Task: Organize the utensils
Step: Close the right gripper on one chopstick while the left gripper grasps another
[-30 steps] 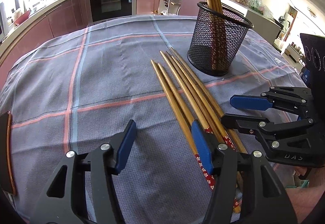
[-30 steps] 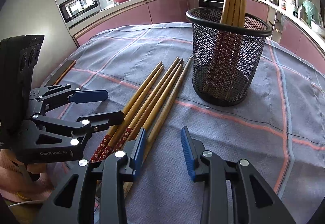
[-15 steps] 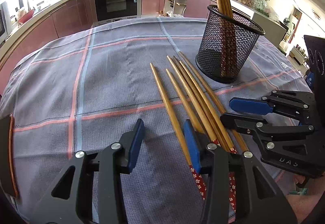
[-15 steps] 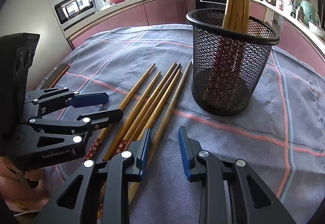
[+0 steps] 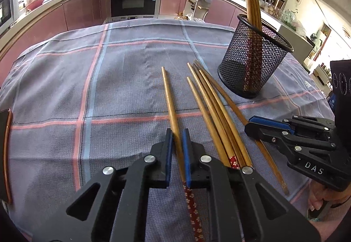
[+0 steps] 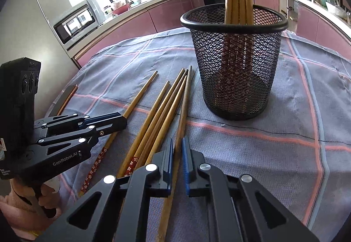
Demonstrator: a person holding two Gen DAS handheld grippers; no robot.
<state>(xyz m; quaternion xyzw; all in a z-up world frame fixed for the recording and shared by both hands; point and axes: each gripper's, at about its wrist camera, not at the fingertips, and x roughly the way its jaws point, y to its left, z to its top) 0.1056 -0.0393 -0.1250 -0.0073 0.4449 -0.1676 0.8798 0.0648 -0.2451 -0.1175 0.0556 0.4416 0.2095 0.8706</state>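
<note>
a worktop under a grey checked cloth (image 5: 131, 71) carries the scene, all in lower kitchen light. ahead and to the right of the left hand-held gripper (image 5: 177, 132) stands a black mesh holder (image 5: 252, 62), upright, with several chopsticks (image 5: 252, 0) leaning inside it; from the right hand-held gripper (image 6: 177, 141) the same holder sits straight ahead. between the 2 tools lies a loose bundle of 4 chopsticks (image 5: 215, 114), tips toward the holder. the left hand-held gripper is clamped on 1 separate chopstick (image 5: 170, 101), which lies apart on the bundle's left, its red flowered end passing back between the blue pads. the right hand-held gripper is closed on the rightmost chopstick (image 6: 184, 106), the one nearest the holder, its tip reaching almost to the holder's base.
</note>
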